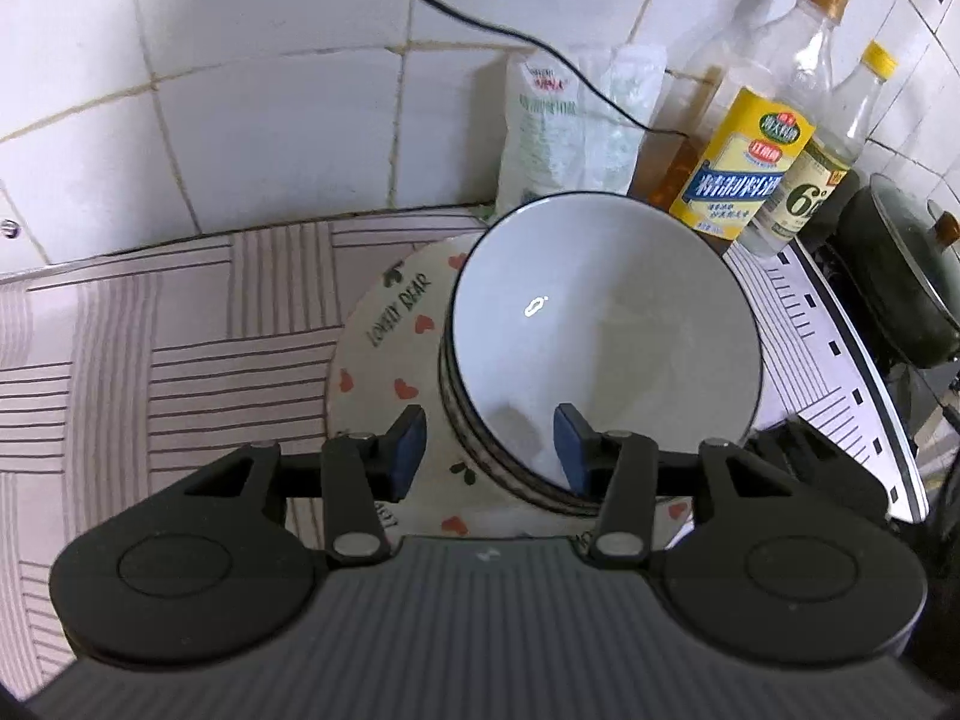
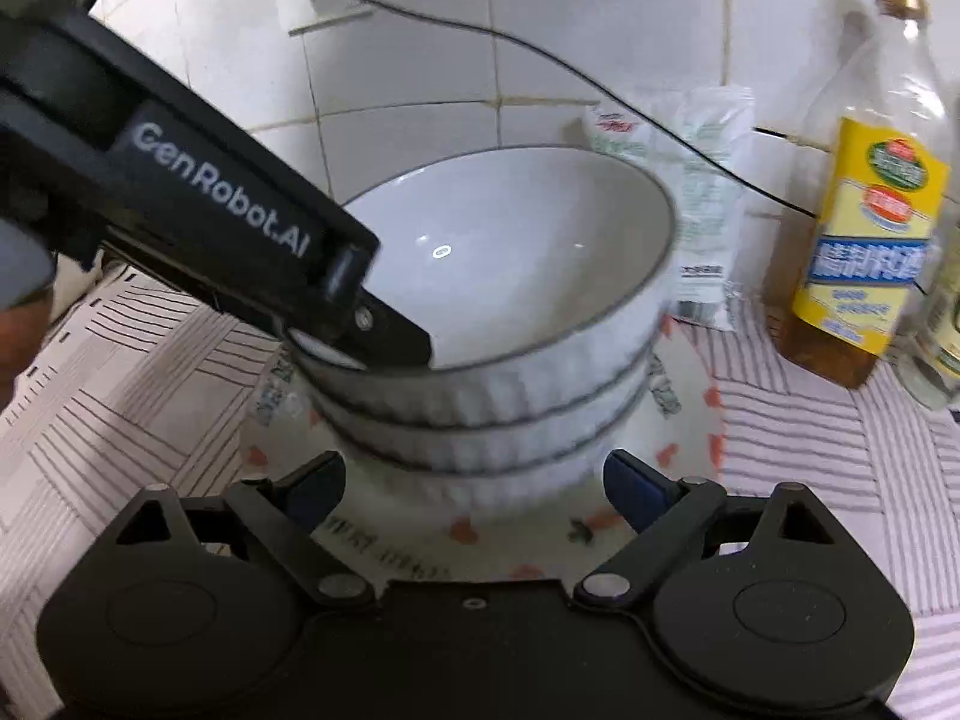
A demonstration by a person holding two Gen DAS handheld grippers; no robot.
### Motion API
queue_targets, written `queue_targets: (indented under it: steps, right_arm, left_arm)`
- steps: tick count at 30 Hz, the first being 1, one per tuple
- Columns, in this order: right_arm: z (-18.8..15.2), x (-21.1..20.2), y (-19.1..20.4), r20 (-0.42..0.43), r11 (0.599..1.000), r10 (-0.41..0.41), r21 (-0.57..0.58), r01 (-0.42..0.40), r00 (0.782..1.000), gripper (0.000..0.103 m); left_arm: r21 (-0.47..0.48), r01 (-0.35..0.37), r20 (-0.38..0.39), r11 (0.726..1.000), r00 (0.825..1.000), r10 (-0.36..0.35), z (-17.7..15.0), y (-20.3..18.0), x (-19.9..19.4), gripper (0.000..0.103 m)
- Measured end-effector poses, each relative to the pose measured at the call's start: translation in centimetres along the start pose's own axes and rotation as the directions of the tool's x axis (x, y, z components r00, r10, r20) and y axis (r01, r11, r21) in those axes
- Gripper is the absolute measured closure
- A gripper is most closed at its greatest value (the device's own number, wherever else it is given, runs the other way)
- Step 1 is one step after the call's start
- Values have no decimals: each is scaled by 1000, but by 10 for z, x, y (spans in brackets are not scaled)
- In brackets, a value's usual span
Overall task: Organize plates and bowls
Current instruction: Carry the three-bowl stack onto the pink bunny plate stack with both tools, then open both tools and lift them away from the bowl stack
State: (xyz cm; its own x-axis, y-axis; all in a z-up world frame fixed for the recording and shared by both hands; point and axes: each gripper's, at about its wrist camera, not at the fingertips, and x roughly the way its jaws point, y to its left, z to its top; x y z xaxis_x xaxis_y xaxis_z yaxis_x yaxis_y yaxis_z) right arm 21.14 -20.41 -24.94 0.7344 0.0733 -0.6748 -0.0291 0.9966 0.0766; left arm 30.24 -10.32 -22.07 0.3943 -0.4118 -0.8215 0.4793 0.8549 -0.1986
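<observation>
Our left gripper (image 1: 489, 450) straddles the top bowl's (image 1: 600, 330) near rim, jaws apart; our right gripper (image 2: 474, 483) waits wide open and empty. The stack (image 2: 498, 420) could tip off the plate (image 1: 372, 354).

Each tool is matte black: the left tool (image 1: 489, 450) and right tool (image 2: 474, 483) carry dark blue fingertip pads on jointed links with silver pivot screws and round side housings. White "GenRobot.AI" lettering marks the left tool's body.

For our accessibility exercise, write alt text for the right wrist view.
Three stacked white ribbed bowls sit on a heart-patterned plate; the left gripper straddles the top bowl's rim. The right gripper is open before the stack, with a yellow-labelled bottle behind.
</observation>
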Motion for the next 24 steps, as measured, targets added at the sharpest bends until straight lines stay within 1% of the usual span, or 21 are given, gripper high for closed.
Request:
queue_targets:
  steps: [1,2,3,5,7,9,12,14,15,16,17,18,20,22,24]
  right_arm:
    - [-2,-6,1,-17,1000,-3,1,3,1000,5]
    - [-4,-14,3,-20,1000,-1,-15,1,1000,5]
    - [-7,-24,5,-5,1000,-13,-23,13,1000,5]
    - [-10,-42,7,14,1000,-14,13,14,1000,5]
    - [-13,-58,6,42,997,-18,75,15,999,4]
    - [-12,-66,7,33,996,-33,83,31,999,4]
    - [-10,-83,13,19,994,-89,62,87,996,4]
    - [-8,-96,16,2,988,-122,100,121,993,3]
    - [-7,-100,18,-16,981,-149,119,150,989,2]
    - [-6,-106,22,-50,972,-197,121,202,979,2]
    - [-6,-111,24,-70,963,-239,109,246,968,1]
    - [-6,-116,25,-77,959,-260,97,267,962,1]
    - [-6,-129,26,-96,959,-266,75,274,959,1]
    - [-4,-140,24,-122,963,-251,73,261,960,1]
    - [-2,-152,20,-131,967,-233,74,244,964,1]
  left_arm:
    - [1,-16,8,1000,1000,16,-2,0,-6,49]
    - [2,-30,25,1000,999,30,-4,-1,-14,48]
    - [0,-36,44,999,998,36,-7,-1,-23,47]
    - [-3,-40,59,999,997,40,-10,-1,-39,46]
    - [-6,-61,75,998,995,61,-13,-2,-55,45]
    - [-8,-77,97,997,992,78,-18,-4,-72,44]
    - [10,-100,128,995,987,98,-28,-10,-100,41]
    - [23,-117,146,993,983,113,-35,-14,-118,38]
    - [21,-127,153,992,981,123,-40,-16,-128,35]
    - [16,-137,157,990,979,133,-43,-18,-135,31]
    - [5,-144,160,990,977,141,-47,-19,-143,28]
    - [-12,-146,161,989,976,146,-50,-20,-151,24]
    - [-28,-134,159,991,978,137,-56,-22,-165,19]
    - [-30,-148,160,988,975,151,-63,-25,-179,7]
    - [-27,-170,166,985,971,172,-70,-28,-192,6]
